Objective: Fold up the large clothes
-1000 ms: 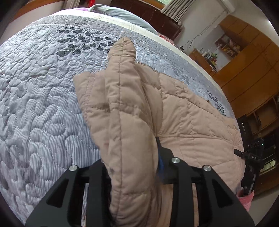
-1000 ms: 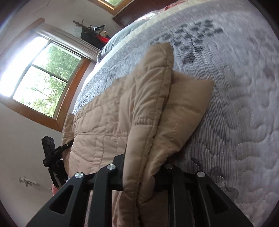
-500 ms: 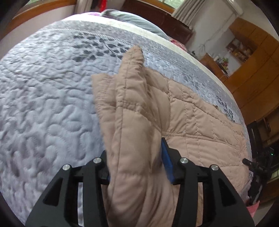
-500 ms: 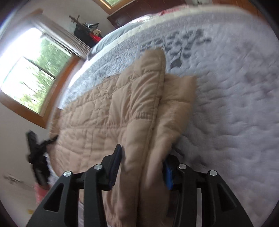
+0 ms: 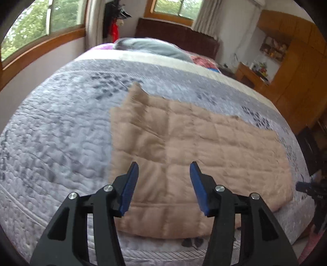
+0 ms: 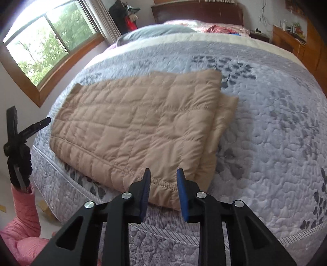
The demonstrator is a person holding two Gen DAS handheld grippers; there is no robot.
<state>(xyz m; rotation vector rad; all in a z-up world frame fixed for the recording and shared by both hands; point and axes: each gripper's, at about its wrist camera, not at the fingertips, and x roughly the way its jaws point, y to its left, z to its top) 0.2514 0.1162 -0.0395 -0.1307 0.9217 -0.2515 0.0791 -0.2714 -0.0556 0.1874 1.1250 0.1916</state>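
Observation:
A tan quilted coat (image 5: 196,147) (image 6: 139,122) lies folded flat near the front edge of the bed (image 5: 53,131) (image 6: 276,126). A lower layer sticks out along one side of the fold. My left gripper (image 5: 164,174) hangs above the coat's near part, its jaws opening, with nothing between its blue pads (image 5: 128,188). My right gripper (image 6: 163,180) hovers above the coat's near corner. Its jaws are closing with a gap left and no fabric in it. In the right wrist view the left gripper (image 6: 18,139) shows at the far left, in a gloved hand.
The grey quilted bedspread (image 6: 265,92) covers the bed. Pillows (image 5: 151,47) and a dark headboard (image 6: 196,10) are at the far end. Windows (image 6: 40,45) line one side, wooden cabinets (image 5: 296,67) the other. A pink sleeve (image 6: 22,206) shows low on the left.
Both grippers have let go of the coat's folded edge and risen away from it. The coat now lies flat on the bed, and both views take in more of the room.

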